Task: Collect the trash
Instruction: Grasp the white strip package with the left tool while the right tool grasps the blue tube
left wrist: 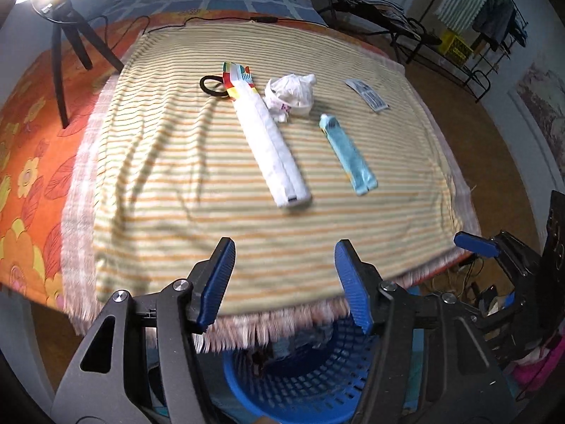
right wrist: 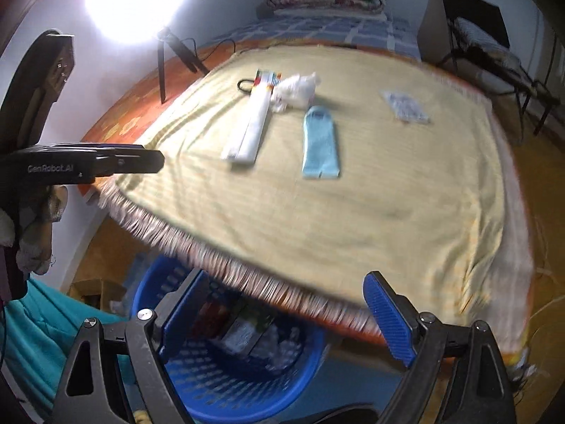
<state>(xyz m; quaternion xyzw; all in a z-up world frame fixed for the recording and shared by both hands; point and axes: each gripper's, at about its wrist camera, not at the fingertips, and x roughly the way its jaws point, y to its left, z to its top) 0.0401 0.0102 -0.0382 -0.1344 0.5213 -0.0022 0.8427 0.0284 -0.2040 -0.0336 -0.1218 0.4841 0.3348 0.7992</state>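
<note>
Both tongs, left (left wrist: 284,284) and right (right wrist: 280,321), spread wide and empty above the blue basket (right wrist: 226,381).
Basket near, under bed edge, for drops. Striped cloth (left wrist: 176,176): white pack (left wrist: 270,145) centre, blue pack (left wrist: 348,155) right, crumpled bag (left wrist: 293,93) and flat sachet (left wrist: 367,93) far.

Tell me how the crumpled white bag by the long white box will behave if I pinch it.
The white bag looks like thin crumpled plastic, so it will probably squash flat and weigh almost nothing. It touches the white box, so it may drag against it. Loose folds might slip out; pinch deep.
</note>
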